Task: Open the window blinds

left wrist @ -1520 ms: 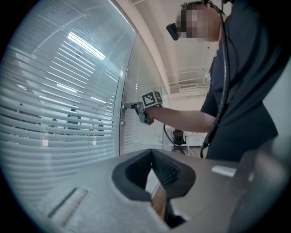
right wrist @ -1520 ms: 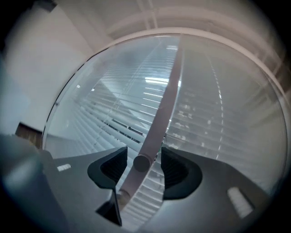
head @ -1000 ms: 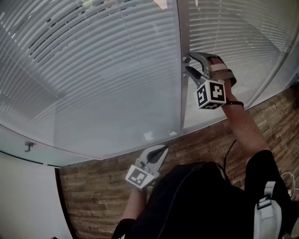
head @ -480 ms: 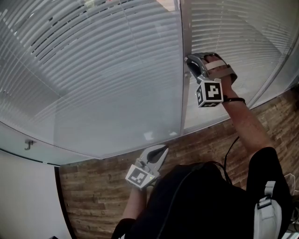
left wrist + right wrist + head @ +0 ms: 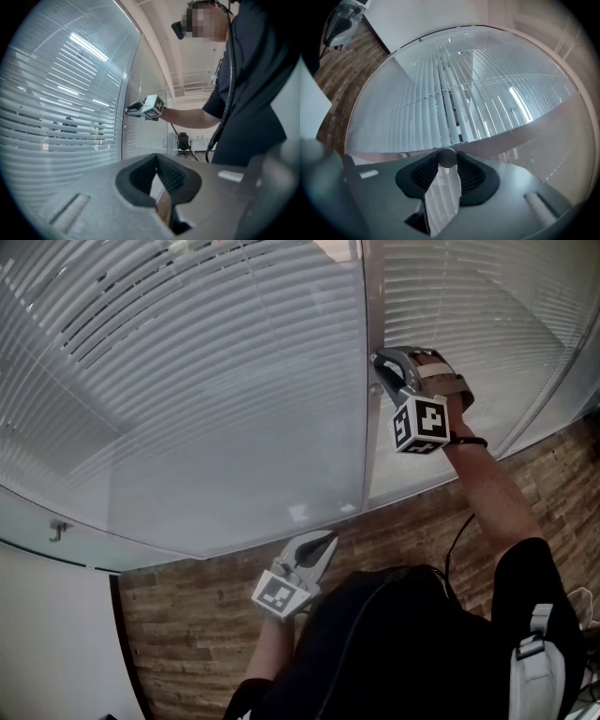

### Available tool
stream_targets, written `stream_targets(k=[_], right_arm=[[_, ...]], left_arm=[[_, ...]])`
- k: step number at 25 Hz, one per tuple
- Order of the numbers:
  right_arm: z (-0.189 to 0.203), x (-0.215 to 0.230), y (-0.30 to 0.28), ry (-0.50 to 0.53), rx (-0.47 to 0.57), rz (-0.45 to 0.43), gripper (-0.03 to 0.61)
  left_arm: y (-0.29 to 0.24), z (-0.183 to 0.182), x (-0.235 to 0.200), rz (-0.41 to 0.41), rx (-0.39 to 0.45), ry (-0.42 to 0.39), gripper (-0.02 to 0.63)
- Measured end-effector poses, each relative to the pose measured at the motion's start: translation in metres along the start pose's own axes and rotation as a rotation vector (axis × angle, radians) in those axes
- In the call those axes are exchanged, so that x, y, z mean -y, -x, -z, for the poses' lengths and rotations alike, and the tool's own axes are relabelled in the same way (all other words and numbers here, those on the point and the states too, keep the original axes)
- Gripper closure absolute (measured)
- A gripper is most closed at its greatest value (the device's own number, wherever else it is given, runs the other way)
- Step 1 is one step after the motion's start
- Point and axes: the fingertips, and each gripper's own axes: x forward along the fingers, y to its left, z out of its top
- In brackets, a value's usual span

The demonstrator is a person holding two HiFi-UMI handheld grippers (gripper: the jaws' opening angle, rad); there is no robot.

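Grey knob point(image 5: 447, 158) tight between the right tongs point(image 5: 379, 369), their jaws just closing; left tongs point(image 5: 156, 159) closed, empty.

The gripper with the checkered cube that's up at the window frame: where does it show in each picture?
Head view: right gripper, right of centre in the upper half, fingers at the grey frame post.
Left gripper view: right gripper small, left of centre, against that post.
Right gripper view: only its fingers, bottom centre; they have just been closing and now pinch a round knob.
Shared landmark: the frame post between the two blinds.
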Motion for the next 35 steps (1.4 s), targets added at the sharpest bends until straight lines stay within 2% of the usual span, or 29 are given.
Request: stream_targets(k=[8, 13, 22, 29, 35], right_arm=[[0.002, 0.005, 0.002, -0.381, 0.064, -0.007, 0.448], [0.006, 0.011, 0.002, -0.629, 0.108, 0.045, 0.449], [0.017, 0.007, -0.001, -1.059, 0.189, 0.079, 0.449], [0.019, 0.008, -0.002, -1.218, 0.225, 0.078, 0.449], [0.02, 0.008, -0.001, -1.228, 0.226, 0.079, 0.449]], left_arm=[[0.0, 0.002, -0.001, 0.0, -0.003, 0.003, 0.609], [-0.001, 0.0, -0.001, 0.0, 0.001, 0.015, 0.609], [-0.001, 0.004, 0.0, 0.006, -0.007, 0.023, 0.609], [-0.001, 0.005, -0.002, 0.006, -0.006, 0.022, 0.609], [0.001, 0.006, -0.001, 0.006, -0.004, 0.022, 0.609]])
